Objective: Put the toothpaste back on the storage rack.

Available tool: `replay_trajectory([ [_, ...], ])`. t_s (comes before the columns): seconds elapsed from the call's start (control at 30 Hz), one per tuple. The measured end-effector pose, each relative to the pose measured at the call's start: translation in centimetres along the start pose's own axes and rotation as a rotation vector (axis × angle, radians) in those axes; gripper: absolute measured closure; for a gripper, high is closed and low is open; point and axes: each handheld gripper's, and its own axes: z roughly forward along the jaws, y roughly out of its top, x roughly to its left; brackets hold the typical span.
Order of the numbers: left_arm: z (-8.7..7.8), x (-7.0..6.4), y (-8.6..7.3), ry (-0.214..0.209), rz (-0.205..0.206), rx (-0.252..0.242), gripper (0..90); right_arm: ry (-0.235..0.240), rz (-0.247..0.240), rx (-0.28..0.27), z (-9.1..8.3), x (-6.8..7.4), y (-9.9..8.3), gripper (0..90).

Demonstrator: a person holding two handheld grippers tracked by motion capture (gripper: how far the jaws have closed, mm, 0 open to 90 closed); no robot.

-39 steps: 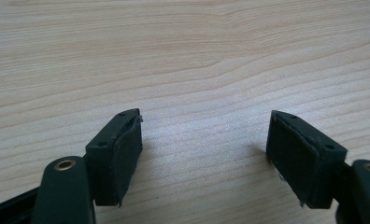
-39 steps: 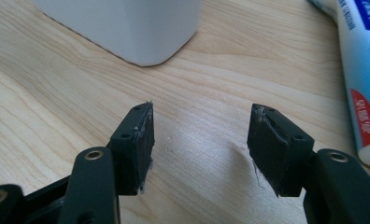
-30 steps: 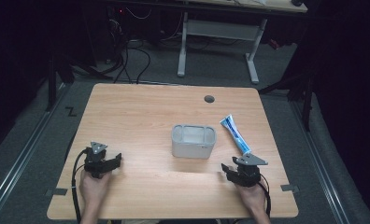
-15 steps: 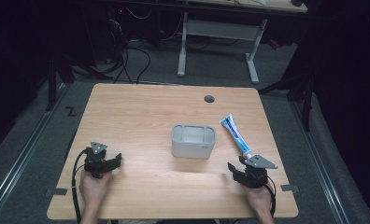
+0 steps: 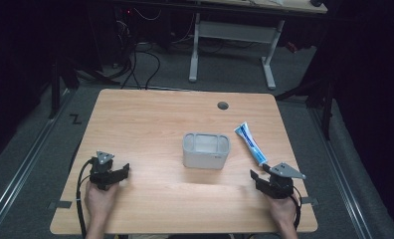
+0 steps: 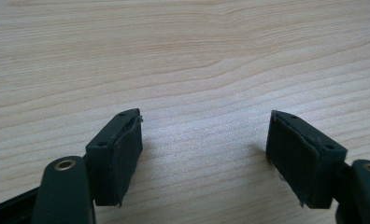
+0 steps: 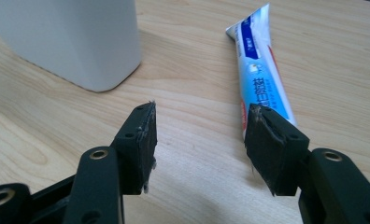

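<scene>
Toothpaste tube lies just ahead of the right gripper (jaws apart, empty), perhaps touching one jaw.

In the right gripper view, the right claw is hiding the cap end of the toothpaste tube behind its right jaw, and the picture's top edge is cutting off the white container standing left of the tube. The print on the tube is showing too small to read. In the high view, the container's inside is looking too blurred to tell what it holds.
</scene>
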Motion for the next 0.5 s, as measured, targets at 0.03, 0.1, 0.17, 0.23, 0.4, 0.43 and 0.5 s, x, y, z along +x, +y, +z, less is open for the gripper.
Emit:
replay_trajectory([
  [0.03,0.0,0.0,0.0,0.0,0.0,0.0,27.5,-0.001,0.009,0.001,-0.1,-0.1,0.1,43.9],
  [0.1,0.0,0.0,0.0,0.001,0.001,-0.001,27.5,-0.002,0.017,-0.005,-0.3,-0.6,0.3,44.1],
  [0.17,0.0,0.0,0.0,0.001,0.001,-0.001,27.5,-0.003,0.02,-0.004,-0.3,-0.7,0.4,44.0],
  [0.23,0.0,0.0,0.0,0.001,0.001,-0.001,27.5,-0.006,0.018,-0.005,-0.4,-0.8,0.5,44.2],
  [0.4,0.0,0.0,0.0,0.002,0.002,0.0,27.5,-0.023,0.013,-0.008,-0.4,-1.2,1.3,44.7],
  [0.43,0.0,0.0,0.0,0.002,0.003,0.001,27.5,-0.024,0.014,-0.009,-0.4,-1.3,1.5,44.7],
  [0.5,0.0,0.0,0.0,0.003,0.003,0.001,27.5,-0.027,0.021,-0.006,-0.4,-1.3,1.6,44.7],
])
